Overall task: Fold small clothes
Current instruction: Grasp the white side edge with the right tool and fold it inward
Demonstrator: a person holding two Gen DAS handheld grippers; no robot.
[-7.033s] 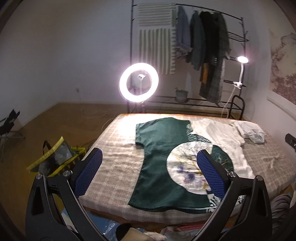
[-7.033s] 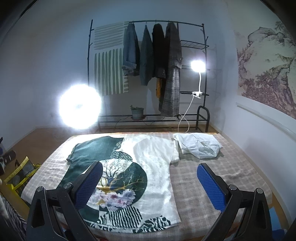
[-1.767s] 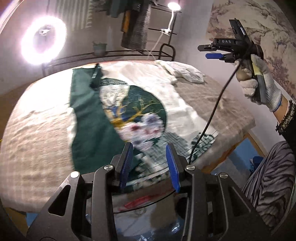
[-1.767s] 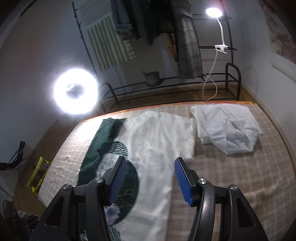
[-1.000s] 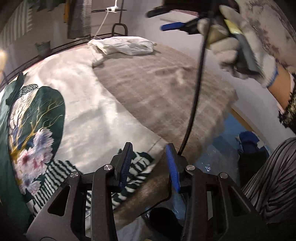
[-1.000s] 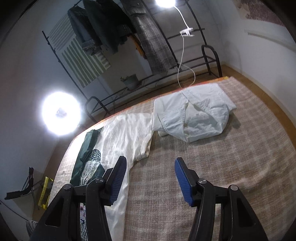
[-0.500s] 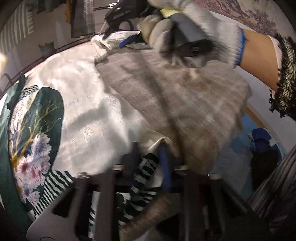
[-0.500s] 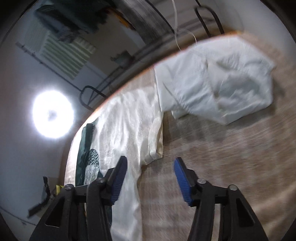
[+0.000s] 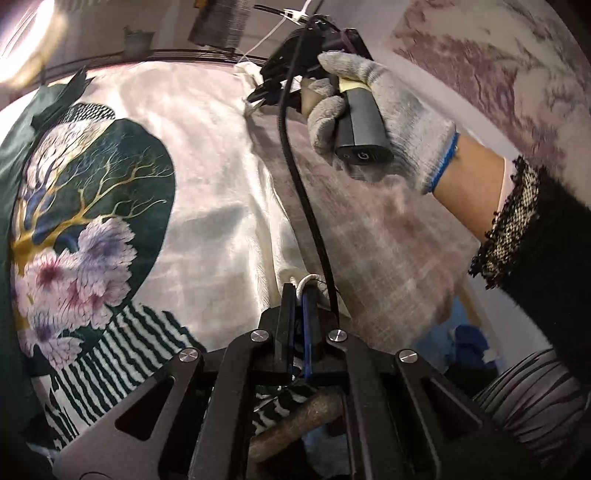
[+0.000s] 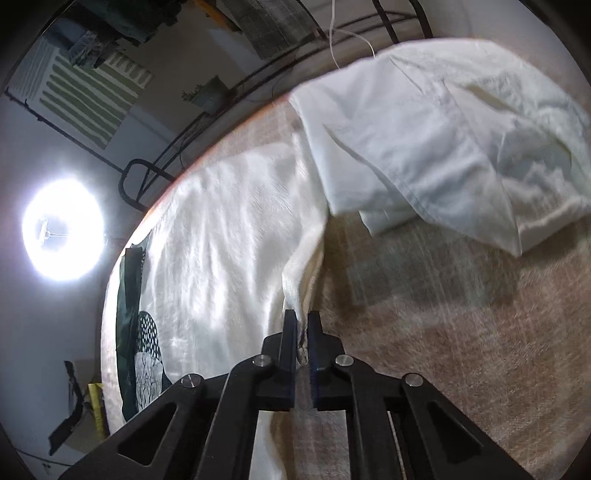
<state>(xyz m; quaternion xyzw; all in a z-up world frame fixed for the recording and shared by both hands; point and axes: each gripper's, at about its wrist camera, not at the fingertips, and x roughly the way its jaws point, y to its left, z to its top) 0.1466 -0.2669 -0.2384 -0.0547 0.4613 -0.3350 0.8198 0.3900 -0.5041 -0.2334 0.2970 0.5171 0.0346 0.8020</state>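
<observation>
A green and white T-shirt (image 9: 207, 192) with a tree and flower print lies flat on the checked bed cover (image 9: 384, 236). My left gripper (image 9: 300, 291) is shut on the shirt's near right hem corner. My right gripper (image 10: 302, 321) is shut on the edge of the shirt's white right sleeve (image 10: 299, 266). It also shows in the left wrist view (image 9: 258, 99), held by a gloved hand (image 9: 373, 110) at the shirt's far right side. The shirt's white half (image 10: 229, 236) fills the right wrist view.
A folded white garment (image 10: 443, 133) lies on the bed just beyond the sleeve. A clothes rack (image 10: 258, 26) and a ring light (image 10: 61, 230) stand behind the bed. The bed's near edge (image 9: 424, 317) drops to the floor on the right.
Both grippers have come down from above the bed and shut on the shirt: the left on the hem corner, the right on the sleeve edge.
</observation>
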